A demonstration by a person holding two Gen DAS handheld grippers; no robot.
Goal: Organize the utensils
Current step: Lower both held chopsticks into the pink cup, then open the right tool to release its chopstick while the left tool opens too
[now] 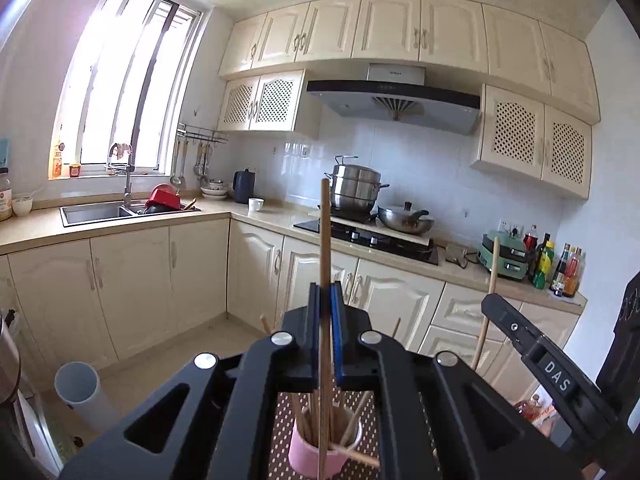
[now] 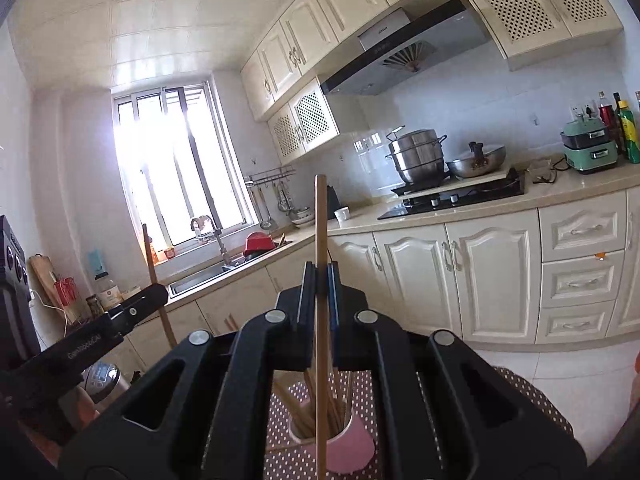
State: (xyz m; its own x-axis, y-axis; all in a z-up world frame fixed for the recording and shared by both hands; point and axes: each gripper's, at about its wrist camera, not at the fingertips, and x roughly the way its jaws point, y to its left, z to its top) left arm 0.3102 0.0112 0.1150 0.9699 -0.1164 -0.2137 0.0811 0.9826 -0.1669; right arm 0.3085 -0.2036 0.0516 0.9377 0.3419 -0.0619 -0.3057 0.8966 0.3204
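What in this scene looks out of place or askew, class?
One chopstick lies flat across the rim of the pink cup, while the others stand inside. Each gripper, left and right, holds another chopstick upright.

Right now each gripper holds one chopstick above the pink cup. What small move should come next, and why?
Probably lower the left gripper straight down and let its chopstick slide into the pink cup. The stick stands nearly upright, clamped between the shut jaws, with its lower end already at the cup's mouth among the other chopsticks. The right gripper holds its own chopstick likewise and could follow.
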